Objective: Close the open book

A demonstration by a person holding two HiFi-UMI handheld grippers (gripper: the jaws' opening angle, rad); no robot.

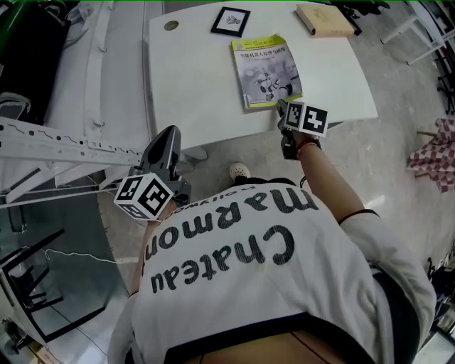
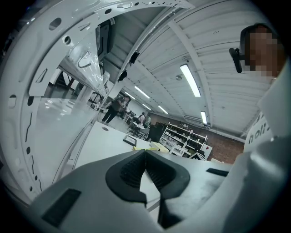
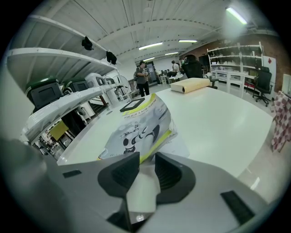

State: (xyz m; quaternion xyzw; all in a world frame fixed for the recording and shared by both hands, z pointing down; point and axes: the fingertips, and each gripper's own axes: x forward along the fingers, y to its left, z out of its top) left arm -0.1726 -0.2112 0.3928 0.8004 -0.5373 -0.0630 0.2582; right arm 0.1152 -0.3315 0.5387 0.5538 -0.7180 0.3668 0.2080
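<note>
Right gripper (image 3: 145, 158), jaws slightly apart and gripping nothing at a corner of the book (image 3: 136, 132), may snag its bowed cover and reopen it; left gripper (image 2: 145, 152) idles, jaws together, empty.

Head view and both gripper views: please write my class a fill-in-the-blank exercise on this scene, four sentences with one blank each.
1. The book lies on the white ____.
2. The right tool, jaws apart, is at the book's near ____.
3. The left tool, held beside the table, has its jaws ____.
4. Beyond the book lies a picture frame whose colour is ____.
Missing words: table; corner; shut; black.
</note>
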